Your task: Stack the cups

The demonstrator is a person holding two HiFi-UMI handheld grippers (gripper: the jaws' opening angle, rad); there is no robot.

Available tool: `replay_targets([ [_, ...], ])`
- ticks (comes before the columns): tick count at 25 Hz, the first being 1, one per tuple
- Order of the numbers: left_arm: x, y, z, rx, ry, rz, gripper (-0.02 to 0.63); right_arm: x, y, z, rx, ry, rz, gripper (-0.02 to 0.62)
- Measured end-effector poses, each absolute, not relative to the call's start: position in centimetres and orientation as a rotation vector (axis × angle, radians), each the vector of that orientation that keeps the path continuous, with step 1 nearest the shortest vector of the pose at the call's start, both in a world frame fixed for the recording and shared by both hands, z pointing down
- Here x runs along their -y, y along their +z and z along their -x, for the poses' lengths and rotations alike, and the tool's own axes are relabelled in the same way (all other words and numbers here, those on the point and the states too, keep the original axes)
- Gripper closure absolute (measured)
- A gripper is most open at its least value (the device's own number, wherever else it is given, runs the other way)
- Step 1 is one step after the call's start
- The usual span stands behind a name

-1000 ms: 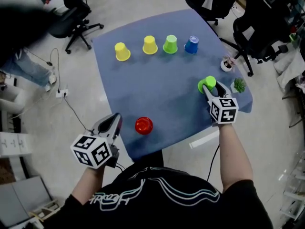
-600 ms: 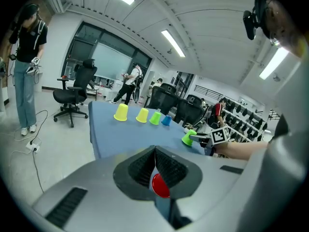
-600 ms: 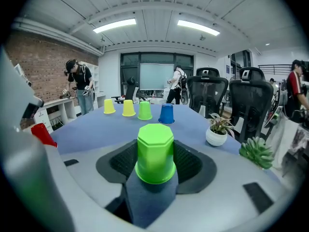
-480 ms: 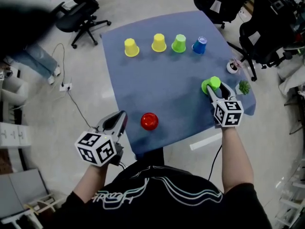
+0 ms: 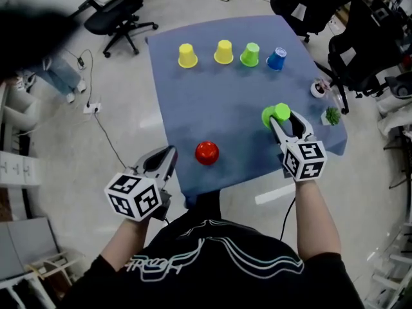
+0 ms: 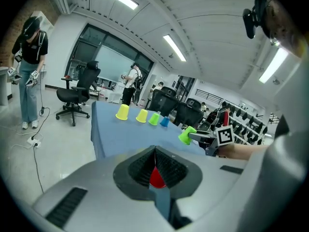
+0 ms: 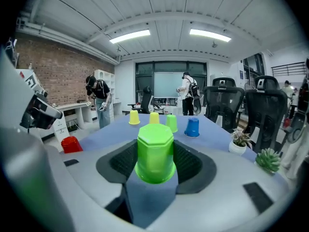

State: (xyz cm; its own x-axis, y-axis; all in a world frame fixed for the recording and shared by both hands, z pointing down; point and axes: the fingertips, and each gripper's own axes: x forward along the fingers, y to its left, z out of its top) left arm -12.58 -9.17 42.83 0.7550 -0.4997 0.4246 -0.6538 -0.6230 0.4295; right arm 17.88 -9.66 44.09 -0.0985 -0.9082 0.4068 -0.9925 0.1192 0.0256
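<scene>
- The green cup [image 7: 155, 151] is clamped between the jaws of my right tool [image 5: 285, 118], over the right side of the tabletop [image 5: 212, 102].
- The red cup [image 5: 206, 152] stands inverted near the front edge, just beyond my left tool [image 5: 171, 153], whose jaws are together and empty.
- In the far row, all inverted, are two yellow cups [image 5: 187, 55], a second green cup [image 5: 250, 54] and a blue cup [image 5: 277, 58].

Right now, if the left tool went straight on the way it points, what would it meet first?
Most likely the red cup, seen dead centre ahead of the left tool; nothing shows between them, though depth is unclear.
</scene>
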Motion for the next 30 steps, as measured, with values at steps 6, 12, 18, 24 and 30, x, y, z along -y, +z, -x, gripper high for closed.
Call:
replay_targets([
  [6,7.7,42.5,13.0,0.881,0.336,-2.372,0.581,8.4,43.2,-13.9,2.176,0.365,-1.766,0.35],
  [12,5.7,43.1,13.9,0.899,0.329,-2.358,0.581,6.8,44.0,-9.9,2.226,0.345,-1.653,0.35],
  [18,4.5,43.9,14.5,0.906,0.341,-2.346,0.581,5.9,45.4,-6.6,2.263,0.349,-1.559,0.35],
  [24,4.0,44.5,14.9,0.908,0.354,-2.333,0.581,5.7,46.8,-4.4,2.282,0.356,-1.491,0.35],
  [30,3.9,45.2,15.3,0.919,0.36,-2.322,0.581,5.6,48.4,-3.5,2.28,0.368,-1.45,0.35],
])
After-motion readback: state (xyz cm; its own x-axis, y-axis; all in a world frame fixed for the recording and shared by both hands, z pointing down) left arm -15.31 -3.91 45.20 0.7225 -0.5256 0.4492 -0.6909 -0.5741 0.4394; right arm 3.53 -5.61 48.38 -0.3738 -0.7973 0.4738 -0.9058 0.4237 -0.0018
